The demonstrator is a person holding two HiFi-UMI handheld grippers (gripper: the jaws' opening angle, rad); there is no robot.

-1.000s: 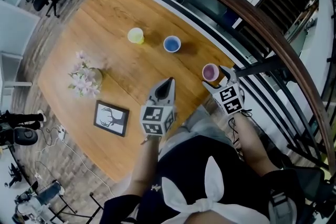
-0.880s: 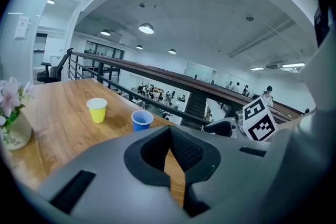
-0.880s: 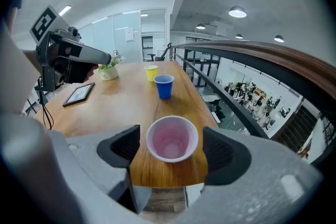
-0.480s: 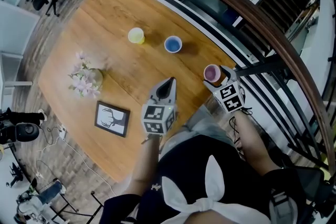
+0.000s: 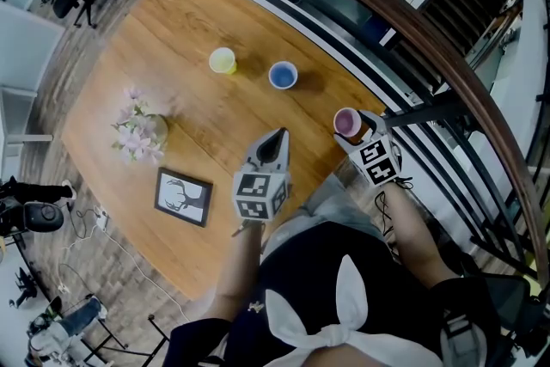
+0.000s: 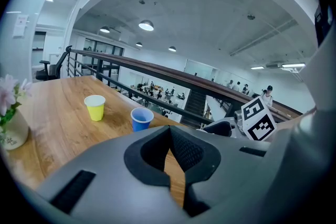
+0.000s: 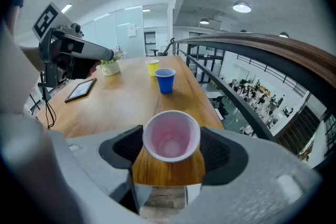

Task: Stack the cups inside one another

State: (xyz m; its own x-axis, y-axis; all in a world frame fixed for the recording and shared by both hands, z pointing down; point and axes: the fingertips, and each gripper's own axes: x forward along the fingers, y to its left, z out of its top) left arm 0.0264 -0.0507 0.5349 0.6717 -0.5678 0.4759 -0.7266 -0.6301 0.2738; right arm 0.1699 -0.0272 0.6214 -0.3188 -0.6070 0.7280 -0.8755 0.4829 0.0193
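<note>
A pink cup (image 7: 171, 136) stands upright near the table's right edge, between the two jaws of my right gripper (image 7: 171, 150). The jaws have just been closing and sit close beside the rim, with no visible squeeze on the cup. From above, the pink cup (image 5: 347, 121) and right gripper (image 5: 352, 126) appear together. A blue cup (image 5: 282, 74) and a yellow cup (image 5: 223, 59) stand farther up the table, apart from each other. My left gripper (image 5: 277, 136) hovers mid-table, shut and empty, with the blue cup (image 6: 141, 118) and yellow cup (image 6: 95, 107) ahead of it.
The wooden table (image 5: 172, 39) also carries a flower vase (image 5: 142, 129) and a framed deer picture (image 5: 182, 194) on its left side. A curved railing (image 5: 412, 30) runs just beyond the table's far and right edges, close to the pink cup.
The right gripper has settled slightly closer around the pink cup. The left gripper and the other cups have stayed where they were.
</note>
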